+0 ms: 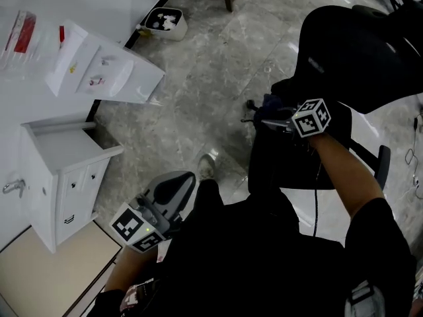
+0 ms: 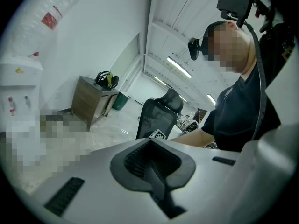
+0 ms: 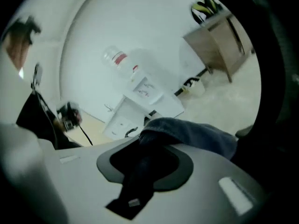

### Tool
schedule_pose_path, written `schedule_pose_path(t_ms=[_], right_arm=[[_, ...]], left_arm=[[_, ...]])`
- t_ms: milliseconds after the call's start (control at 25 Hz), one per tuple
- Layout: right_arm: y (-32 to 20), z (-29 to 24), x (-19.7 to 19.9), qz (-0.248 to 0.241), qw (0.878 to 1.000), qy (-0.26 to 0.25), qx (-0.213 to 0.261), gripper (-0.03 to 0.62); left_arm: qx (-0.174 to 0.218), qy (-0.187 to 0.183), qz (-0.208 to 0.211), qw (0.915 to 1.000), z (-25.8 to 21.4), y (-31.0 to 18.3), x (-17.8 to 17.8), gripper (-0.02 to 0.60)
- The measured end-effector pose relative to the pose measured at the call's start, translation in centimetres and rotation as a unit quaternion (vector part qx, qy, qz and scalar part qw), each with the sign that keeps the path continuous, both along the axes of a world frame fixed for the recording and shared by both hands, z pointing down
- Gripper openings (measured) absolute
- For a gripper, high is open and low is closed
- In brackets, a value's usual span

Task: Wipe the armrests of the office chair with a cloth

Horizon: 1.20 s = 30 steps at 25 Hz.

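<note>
Two grippers show in the head view. The left gripper [image 1: 178, 187] hangs low by the person's left side, over the marble floor [image 1: 211, 65] and well apart from the office chair [image 1: 357, 51]. The right gripper [image 1: 268, 119] reaches out over the near left edge of that chair's seat, in front of the black backrest. A blue-grey cloth [image 1: 271, 103] is bunched at its tip. Whether the cloth touches any part of the chair cannot be told here. One armrest [image 1: 382, 164] stands at the seat's far right edge, well apart from the cloth. A white cabinet [image 1: 63, 170] and a water dispenser [image 1: 106, 65] stand along the wall at left.

In the left gripper view, the left gripper [image 2: 152, 164] has its dark jaws pressed together along one line with nothing between them. Beyond them the office chair [image 2: 156, 118] shows its mesh back, a wooden cabinet [image 2: 93, 101] stands against the wall, and the water dispenser [image 2: 16, 92] is at the left edge. The person's dark shirt fills the right side.

In the right gripper view, the right gripper [image 3: 142, 160] has its jaws closed tight on the cloth [image 3: 196, 136], which runs down between them and spills out over the top to the right in a thick fold. Behind it are the water dispenser [image 3: 140, 90], the white cabinet [image 3: 121, 120] and the wooden cabinet [image 3: 219, 41].
</note>
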State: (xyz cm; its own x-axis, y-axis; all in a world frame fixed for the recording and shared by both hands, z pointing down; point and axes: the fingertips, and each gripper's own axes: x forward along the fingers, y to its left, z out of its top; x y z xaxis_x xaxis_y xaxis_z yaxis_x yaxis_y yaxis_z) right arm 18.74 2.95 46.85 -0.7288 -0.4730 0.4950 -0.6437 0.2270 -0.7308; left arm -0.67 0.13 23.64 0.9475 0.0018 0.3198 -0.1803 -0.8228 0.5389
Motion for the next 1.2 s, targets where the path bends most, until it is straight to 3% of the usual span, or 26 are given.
schedule_pose_path(t_ms=[160, 240, 360, 440, 480, 640, 800, 1000, 1040, 1200], right_arm=[[-0.8, 3.0, 1.7, 0.039, 0.985, -0.139, -0.091, 0.081], [-0.8, 4.2, 1.6, 0.077, 0.965, -0.222, -0.117, 0.081], [-0.3, 5.7, 1.4, 0.134, 0.925, -0.335, -0.122, 0.081], [0.2, 6.3, 1.4, 0.163, 0.899, -0.389, -0.121, 0.080], [0.7, 6.7, 1.2, 0.164, 0.892, -0.403, -0.121, 0.080], [4.4, 6.7, -1.5, 0.117, 0.893, -0.419, -0.110, 0.078], [4.6, 6.1, 0.3, 0.151, 0.889, -0.431, -0.028, 0.067], [7.0, 2.3, 3.7, 0.137, 0.873, -0.465, 0.061, 0.067], [7.4, 0.8, 3.9, 0.126, 0.882, -0.447, 0.079, 0.068], [6.9, -2.4, 2.6, 0.082, 0.949, -0.279, 0.123, 0.071]], left_arm=[[-0.007, -0.015, -0.017, 0.9997, 0.9, 0.1, -1.0, -0.005], [-0.016, -0.025, -0.022, 0.9993, 2.0, 0.4, -1.6, -0.005], [-0.032, -0.037, -0.026, 0.9985, 3.6, 0.8, -2.1, -0.005], [-0.039, -0.040, -0.026, 0.9981, 4.1, 0.8, -2.0, -0.005], [-0.043, -0.039, -0.026, 0.9980, 4.2, 0.8, -1.8, -0.005], [-0.058, -0.046, -0.014, 0.9972, 5.1, 1.3, -1.4, -0.005], [-0.067, -0.043, -0.004, 0.9968, 4.8, 1.0, 0.0, -0.005], [-0.056, -0.067, 0.026, 0.9958, 5.2, 1.9, 0.3, -0.005], [-0.057, -0.069, 0.028, 0.9956, 5.2, 1.9, 0.5, -0.005], [-0.052, -0.077, 0.042, 0.9948, 4.9, 2.0, 2.2, -0.005]])
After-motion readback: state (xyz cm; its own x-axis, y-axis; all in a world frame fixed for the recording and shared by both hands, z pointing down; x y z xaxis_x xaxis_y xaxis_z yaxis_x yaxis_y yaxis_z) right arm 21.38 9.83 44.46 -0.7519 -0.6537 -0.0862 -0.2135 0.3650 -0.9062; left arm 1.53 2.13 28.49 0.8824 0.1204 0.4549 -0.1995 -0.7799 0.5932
